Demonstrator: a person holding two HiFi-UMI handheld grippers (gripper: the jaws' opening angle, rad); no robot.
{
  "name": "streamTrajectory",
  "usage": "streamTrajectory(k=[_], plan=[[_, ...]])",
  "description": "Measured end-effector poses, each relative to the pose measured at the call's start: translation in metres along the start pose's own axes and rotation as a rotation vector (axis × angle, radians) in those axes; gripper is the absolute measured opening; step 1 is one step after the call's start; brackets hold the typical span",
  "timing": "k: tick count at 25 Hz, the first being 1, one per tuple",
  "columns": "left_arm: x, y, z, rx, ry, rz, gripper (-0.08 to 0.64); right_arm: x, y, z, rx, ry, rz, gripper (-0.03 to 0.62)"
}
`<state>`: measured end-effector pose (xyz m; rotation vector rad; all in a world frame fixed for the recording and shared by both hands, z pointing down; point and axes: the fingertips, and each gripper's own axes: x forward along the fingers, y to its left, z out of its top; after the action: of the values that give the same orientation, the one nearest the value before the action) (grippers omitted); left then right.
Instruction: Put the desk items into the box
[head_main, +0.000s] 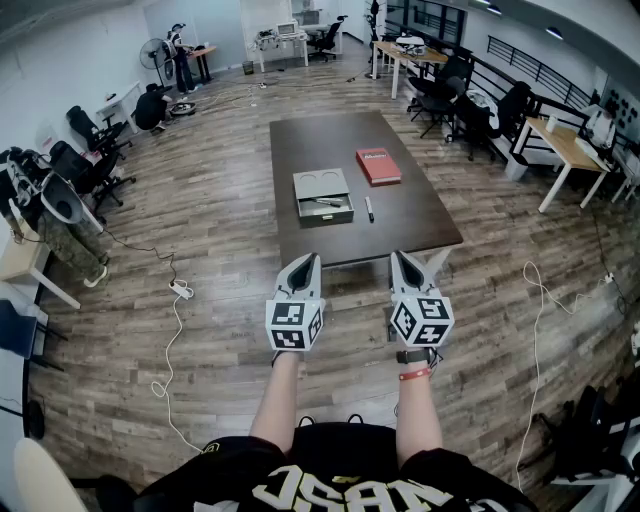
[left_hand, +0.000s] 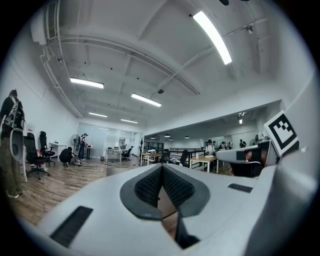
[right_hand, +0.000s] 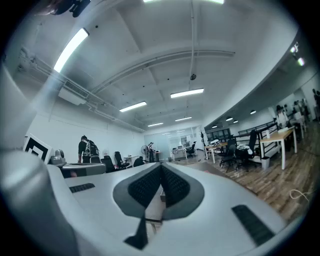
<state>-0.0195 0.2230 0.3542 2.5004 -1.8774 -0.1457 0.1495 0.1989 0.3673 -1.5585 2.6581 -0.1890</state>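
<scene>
Box (head_main: 326, 216) sits open on table (head_main: 320, 140) w/ what looks like a pen (head_main: 327, 203) already in; red book (head_main: 378, 165) & marker (head_main: 369, 208) not yet boxed, left gripper (head_main: 305, 268) & right gripper (head_main: 405, 268) both closed, empty, short of table.

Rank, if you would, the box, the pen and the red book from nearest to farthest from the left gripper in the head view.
1. Box, straight ahead of the left gripper, near the table's front.
2. Pen, just right of the box.
3. Red book, farther back on the right.
</scene>
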Motion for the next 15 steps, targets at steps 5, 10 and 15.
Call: streamTrajectory(k=[5,10,15], plan=[[0.011,-0.019,-0.007,-0.007,0.002,0.011,0.008,-0.003,-0.019,-0.004,0.019,0.01,0.025,0.009],[0.023,-0.041,-0.015,-0.011,0.01,0.009,0.008,-0.009,-0.042,-0.008,0.061,0.016,0.031,0.009],[0.034,-0.059,-0.027,-0.006,0.033,0.018,0.008,-0.011,-0.063,-0.02,0.092,0.047,0.016,0.009]])
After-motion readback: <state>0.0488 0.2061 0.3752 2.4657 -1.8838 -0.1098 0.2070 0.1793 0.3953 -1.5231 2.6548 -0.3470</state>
